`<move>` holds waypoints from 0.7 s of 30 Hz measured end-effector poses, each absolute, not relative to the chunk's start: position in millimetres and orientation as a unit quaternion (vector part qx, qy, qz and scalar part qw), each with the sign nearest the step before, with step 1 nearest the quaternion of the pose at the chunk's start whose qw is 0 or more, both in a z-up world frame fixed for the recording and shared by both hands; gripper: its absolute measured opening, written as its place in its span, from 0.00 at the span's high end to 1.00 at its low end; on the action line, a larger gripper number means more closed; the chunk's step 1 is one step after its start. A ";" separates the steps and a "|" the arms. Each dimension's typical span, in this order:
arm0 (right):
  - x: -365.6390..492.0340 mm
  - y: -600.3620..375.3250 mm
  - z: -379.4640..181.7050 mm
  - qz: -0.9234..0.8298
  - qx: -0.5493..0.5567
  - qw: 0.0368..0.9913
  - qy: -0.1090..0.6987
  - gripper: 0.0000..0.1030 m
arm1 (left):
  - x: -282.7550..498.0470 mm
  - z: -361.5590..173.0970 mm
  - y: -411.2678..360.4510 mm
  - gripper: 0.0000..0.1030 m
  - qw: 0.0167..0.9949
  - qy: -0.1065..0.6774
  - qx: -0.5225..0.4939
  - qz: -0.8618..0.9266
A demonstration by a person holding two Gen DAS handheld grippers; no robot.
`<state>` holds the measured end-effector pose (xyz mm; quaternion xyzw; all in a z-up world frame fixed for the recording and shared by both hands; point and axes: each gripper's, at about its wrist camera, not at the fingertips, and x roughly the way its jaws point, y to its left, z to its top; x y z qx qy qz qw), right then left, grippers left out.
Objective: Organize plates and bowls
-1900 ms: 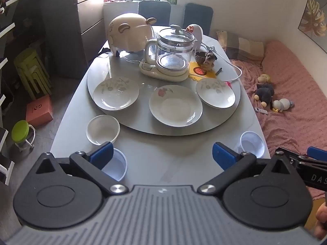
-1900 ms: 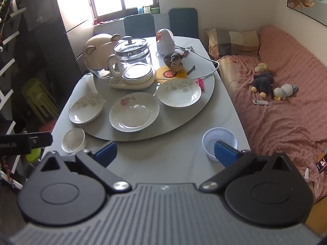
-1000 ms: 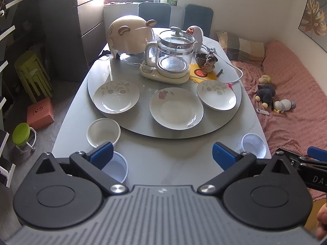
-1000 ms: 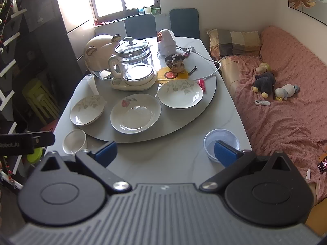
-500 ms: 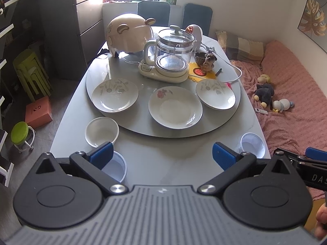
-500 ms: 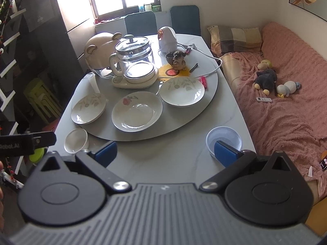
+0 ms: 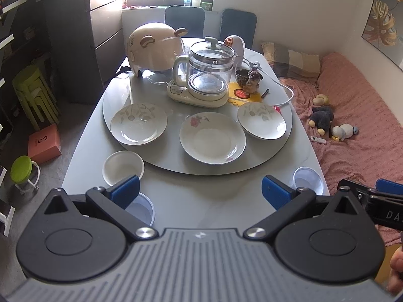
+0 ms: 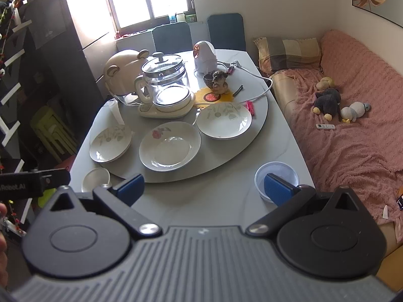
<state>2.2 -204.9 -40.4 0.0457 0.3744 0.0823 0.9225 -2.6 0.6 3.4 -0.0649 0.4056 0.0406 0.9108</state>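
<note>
pads of the left hand-held gripper [image 7: 200, 192] spread wide, nothing between them; right hand-held gripper [image 8: 204, 185] the same, wide apart and empty. both hover over the near edge of the surface [image 7: 201, 201], pointing toward the window end.

key relation: bowls lie nearest, plates further out. under the left pad a clear plastic bowl [image 7: 142, 209], half hidden by the finger; just beyond it a white ceramic bowl [image 7: 123, 167], off the turntable [image 7: 173, 115], left of centre. so left hand-held gripper is nearer those two. on the right, a second clear bowl [image 8: 277, 176] sits at the surface's right edge, partly behind the right pad; right hand-held gripper is nearer it.

three plates in a row on the turntable: left leaf plate [image 7: 138, 123], centre rose plate [image 7: 212, 137], right leaf plate [image 7: 262, 120]. all round, no long axis; row runs left to right across the view. none stacked yet.

hard to tell: near rims of both clear bowls and the near edge of the surface are blocked by the gripper bodies. glass kettle [image 7: 209, 73] stands behind the plates.
</note>
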 end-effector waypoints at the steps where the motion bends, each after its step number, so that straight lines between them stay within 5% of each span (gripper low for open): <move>1: 2.0 -204.8 -39.9 0.083 0.046 0.923 0.373 0.00 | -2.6 4.0 0.7 0.00 0.911 0.404 -0.064 0.041; 21: -4.1 -204.4 -29.2 0.096 0.046 0.927 0.359 0.00 | -7.9 10.9 9.7 0.00 0.914 0.399 -0.070 0.032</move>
